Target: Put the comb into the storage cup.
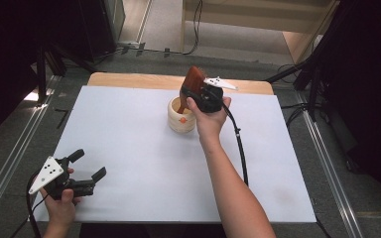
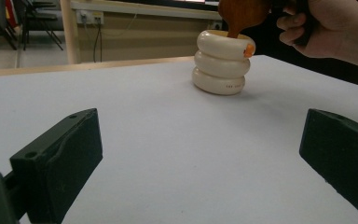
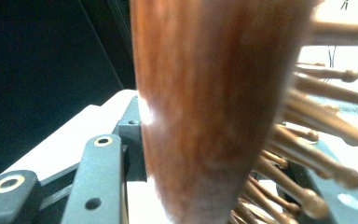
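Holding a wooden hairbrush point(image 1: 193, 81) over the cream holder point(image 1: 181, 118), the right gripper point(image 1: 204, 94) has its fingers pinching the brush around the wide head, with the wooden bristle pins point(image 3: 317, 140) showing beside the smooth back in the right gripper view. The brush stands nearly upright, its narrow handle end dipping into the mouth of the holder, as the left gripper view also shows point(image 2: 237, 14). The holder, a stack of 3 rounded rings with a small orange spot point(image 2: 249, 49) near its rim, sits on the white desk point(image 1: 144, 148) toward the far edge. How deep the handle reaches inside cannot be told from here.

The left gripper point(image 1: 87, 166) rests on the desk well apart from the holder, at the near left corner, its fingers point(image 2: 58, 161) spread wide with nothing between them.

The step in hand looks like standing the brush in the holder, and it seems close to done. The next move likely calls for lowering the brush until its handle settles against the bottom or wall of the holder, then easing the fingers apart and lifting clear without tipping the holder, which is light-looking and unsupported by the other hand.
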`<state>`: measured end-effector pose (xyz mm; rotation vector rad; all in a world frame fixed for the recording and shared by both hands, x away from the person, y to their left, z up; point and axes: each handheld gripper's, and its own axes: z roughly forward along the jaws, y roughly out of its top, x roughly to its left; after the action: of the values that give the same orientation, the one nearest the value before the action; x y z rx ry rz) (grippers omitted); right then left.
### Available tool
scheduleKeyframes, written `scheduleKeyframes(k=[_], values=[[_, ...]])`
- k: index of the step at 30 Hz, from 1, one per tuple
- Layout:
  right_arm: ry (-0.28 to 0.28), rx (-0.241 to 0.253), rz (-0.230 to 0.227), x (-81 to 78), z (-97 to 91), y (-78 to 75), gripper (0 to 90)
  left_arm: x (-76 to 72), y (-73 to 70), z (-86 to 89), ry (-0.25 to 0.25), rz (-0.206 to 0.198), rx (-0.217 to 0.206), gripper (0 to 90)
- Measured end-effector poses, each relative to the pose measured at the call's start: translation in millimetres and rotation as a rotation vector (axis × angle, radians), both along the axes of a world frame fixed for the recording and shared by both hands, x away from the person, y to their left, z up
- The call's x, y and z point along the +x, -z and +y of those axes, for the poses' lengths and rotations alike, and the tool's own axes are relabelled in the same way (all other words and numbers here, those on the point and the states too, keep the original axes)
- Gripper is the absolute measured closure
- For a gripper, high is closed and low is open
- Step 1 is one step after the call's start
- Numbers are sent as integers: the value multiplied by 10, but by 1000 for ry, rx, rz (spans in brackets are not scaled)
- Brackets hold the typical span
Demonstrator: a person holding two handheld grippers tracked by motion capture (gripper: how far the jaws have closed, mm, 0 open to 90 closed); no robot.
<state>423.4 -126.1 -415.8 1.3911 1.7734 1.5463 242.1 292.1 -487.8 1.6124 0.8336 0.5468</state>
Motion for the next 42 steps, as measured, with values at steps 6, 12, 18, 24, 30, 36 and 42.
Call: scheduleKeyframes(k=[6, 12, 18, 24, 30, 36, 42], values=[[11, 19, 19, 18, -16, 61, 501, 1, 0, 4, 0, -1, -7, 0], [29, 19, 20, 38, -21, 112, 500, 3, -1, 9, -1, 0, -7, 0], [36, 45, 27, 42, -37, 137, 500, 5, 1, 3, 0, -2, -6, 0], [36, 57, 21, 40, 9, 154, 500, 1, 0, 7, -2, 0, -6, 0], [34, 72, 35, 52, -40, 173, 494, 1, 1, 4, 1, -1, -7, 0], [47, 114, 50, 64, -128, 232, 488, 0, 1, 2, -1, -1, -3, 0], [45, 127, 60, 71, -188, 258, 476, 0, 1, -1, -2, -1, 0, 0]])
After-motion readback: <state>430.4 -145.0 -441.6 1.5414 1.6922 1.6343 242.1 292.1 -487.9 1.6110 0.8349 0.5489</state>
